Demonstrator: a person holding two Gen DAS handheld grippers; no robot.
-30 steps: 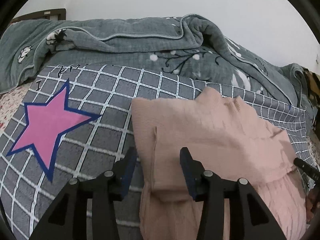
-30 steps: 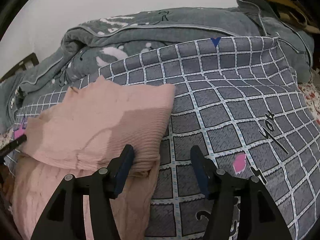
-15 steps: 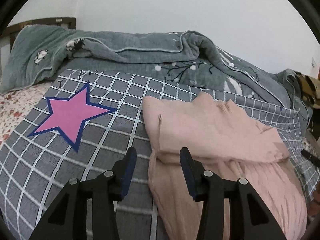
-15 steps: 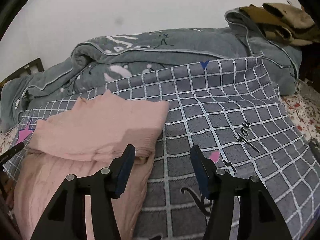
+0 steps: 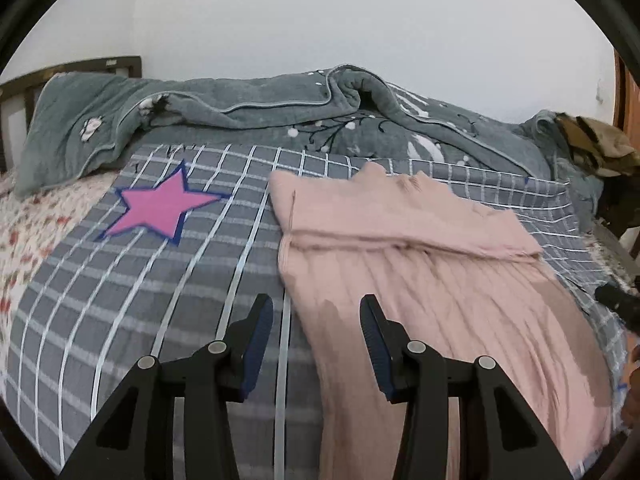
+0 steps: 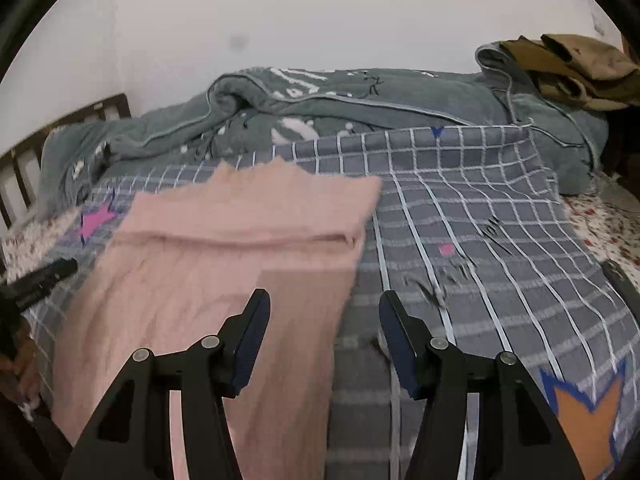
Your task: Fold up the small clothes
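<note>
Across left wrist view: grey checked sheet (image 5: 160, 280) with pink star (image 5: 160, 212), grey blanket (image 5: 240, 120) behind, white wall (image 5: 320, 20). Pink garment (image 5: 420, 272) lies flat, top folded over. Left gripper (image 5: 316, 340) wide, empty.
Right wrist view: garment (image 6: 224, 264) left of centre on sheet (image 6: 480, 260). Right gripper (image 6: 324, 340) wide, empty, over garment's right edge.
</note>
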